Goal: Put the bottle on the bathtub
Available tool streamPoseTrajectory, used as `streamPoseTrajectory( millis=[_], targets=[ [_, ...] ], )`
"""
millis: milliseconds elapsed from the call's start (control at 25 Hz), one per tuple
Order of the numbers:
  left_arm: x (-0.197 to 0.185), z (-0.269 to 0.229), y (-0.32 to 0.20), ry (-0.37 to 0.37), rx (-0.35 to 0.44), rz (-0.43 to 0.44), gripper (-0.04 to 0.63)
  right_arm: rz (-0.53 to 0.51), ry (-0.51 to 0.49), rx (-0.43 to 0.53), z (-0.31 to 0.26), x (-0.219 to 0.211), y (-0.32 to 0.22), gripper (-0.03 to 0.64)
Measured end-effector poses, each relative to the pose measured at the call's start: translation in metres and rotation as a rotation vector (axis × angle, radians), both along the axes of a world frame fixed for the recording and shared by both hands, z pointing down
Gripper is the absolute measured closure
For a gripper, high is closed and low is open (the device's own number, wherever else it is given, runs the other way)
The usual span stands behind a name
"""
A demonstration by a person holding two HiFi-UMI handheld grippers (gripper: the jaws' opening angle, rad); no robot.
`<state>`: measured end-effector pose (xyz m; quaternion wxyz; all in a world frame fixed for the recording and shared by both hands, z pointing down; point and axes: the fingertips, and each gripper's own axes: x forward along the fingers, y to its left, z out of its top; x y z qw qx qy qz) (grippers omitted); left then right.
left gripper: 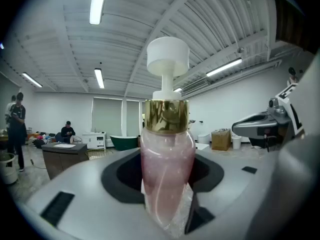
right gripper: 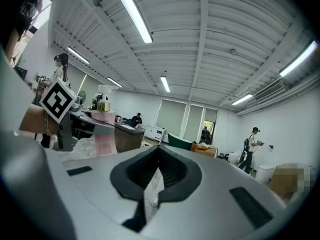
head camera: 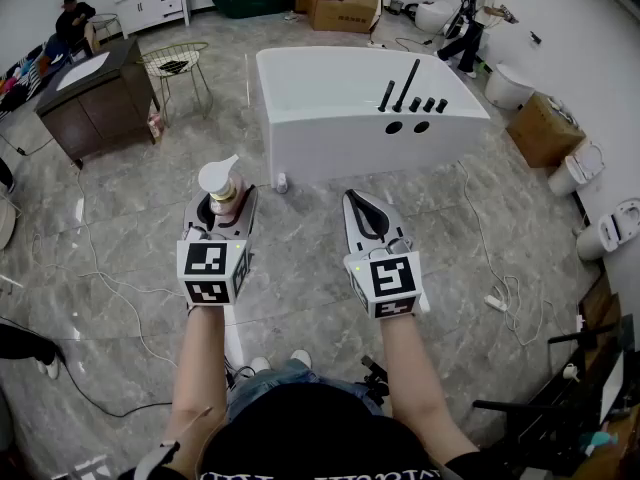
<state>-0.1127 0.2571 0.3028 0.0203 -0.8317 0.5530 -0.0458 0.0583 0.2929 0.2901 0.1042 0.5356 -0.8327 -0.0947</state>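
While the left gripper (head camera: pixel 222 211) is clamping the pink bottle (left gripper: pixel 167 174) upright, its white pump is sticking up above the jaws | right gripper (head camera: pixel 363 206) is hovering alongside, jaws pressed together on nothing | white bathtub (head camera: pixel 350 146) is standing ahead on the floor, well apart from the bottle

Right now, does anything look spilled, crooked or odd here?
Nothing spilled: the pink pump bottle stands upright in the left tongs. Only oddity: a small white object on the floor beside the white bathtub.
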Motion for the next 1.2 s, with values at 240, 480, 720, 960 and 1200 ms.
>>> streamPoseTrajectory(
  millis=[240, 480, 720, 960, 1200],
  targets=[
    [0.023, -0.003, -0.005, 0.003, 0.02, -0.022, 0.377, -0.019, -0.002, 0.0, 0.005, 0.026, -0.006, 0.603],
    [0.034, 0.007, -0.008, 0.007, -0.002, -0.041, 0.377, -0.041, -0.011, -0.011, 0.015, 0.03, -0.016, 0.601],
    [0.037, 0.0, -0.028, 0.008, 0.014, -0.044, 0.377, -0.053, -0.031, 0.009, 0.009, 0.033, -0.034, 0.601],
    [0.032, 0.005, -0.07, 0.024, 0.015, -0.04, 0.377, -0.027, -0.028, -0.002, 0.018, 0.035, -0.071, 0.601],
    [0.022, 0.011, -0.142, 0.028, 0.001, -0.02, 0.377, -0.004, -0.025, 0.001, 0.018, 0.026, -0.14, 0.601]
  ],
)
